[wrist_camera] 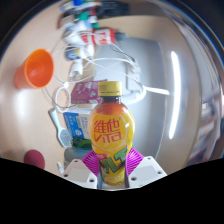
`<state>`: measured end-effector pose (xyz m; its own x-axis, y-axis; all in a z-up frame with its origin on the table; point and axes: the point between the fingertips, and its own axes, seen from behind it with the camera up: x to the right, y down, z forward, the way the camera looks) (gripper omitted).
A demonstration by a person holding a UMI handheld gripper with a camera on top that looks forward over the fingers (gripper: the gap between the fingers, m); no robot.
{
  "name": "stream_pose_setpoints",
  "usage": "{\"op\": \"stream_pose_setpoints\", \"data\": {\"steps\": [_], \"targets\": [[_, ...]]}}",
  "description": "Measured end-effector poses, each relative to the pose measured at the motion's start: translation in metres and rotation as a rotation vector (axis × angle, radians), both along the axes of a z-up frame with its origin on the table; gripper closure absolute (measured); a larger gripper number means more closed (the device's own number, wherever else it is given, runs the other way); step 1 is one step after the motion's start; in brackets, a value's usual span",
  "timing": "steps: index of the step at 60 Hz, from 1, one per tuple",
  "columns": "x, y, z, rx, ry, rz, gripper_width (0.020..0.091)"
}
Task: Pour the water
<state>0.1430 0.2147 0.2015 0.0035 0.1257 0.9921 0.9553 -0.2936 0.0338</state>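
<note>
The bottle (111,135) is standing upright between the fingers of the gripper (110,168), at the near edge of the pale table (150,75). It is a clear plastic bottle with a yellow cap and a yellow-and-orange label, and it is looking nearly full of yellow drink, so it is likely fairly heavy for its size, smooth-walled, and slightly yielding under a squeeze. The fingers are closing on its lower body, with the pink pads (92,160) pressing against both sides below the label. That low hold is probably making the top-heavy bottle prone to swinging when tipped. Beyond it, white cables are lying across the table, and an orange cup (37,67) is resting on its side near the far left edge, apparently empty.
</note>
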Motion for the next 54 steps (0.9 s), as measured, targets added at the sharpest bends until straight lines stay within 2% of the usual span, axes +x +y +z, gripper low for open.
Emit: {"op": "stream_pose_setpoints", "data": {"steps": [4, 11, 15, 26, 37, 43, 48, 54], "targets": [[-0.024, 0.013, 0.004, -0.050, -0.212, 0.099, 0.0801], [-0.065, 0.025, 0.001, -0.065, -0.514, 0.222, 0.0801], [-0.073, 0.029, 0.008, -0.070, -0.611, 0.256, 0.0801], [-0.088, 0.027, -0.003, -0.113, -0.673, 0.283, 0.0799], [-0.080, 0.026, 0.013, -0.042, -0.303, 0.212, 0.0800], [-0.060, 0.017, 0.027, 0.029, 0.222, 0.123, 0.0798], [-0.047, -0.004, 0.015, 0.093, 0.786, 0.057, 0.0799], [-0.007, -0.023, 0.008, 0.152, 1.242, -0.039, 0.0797]]}}
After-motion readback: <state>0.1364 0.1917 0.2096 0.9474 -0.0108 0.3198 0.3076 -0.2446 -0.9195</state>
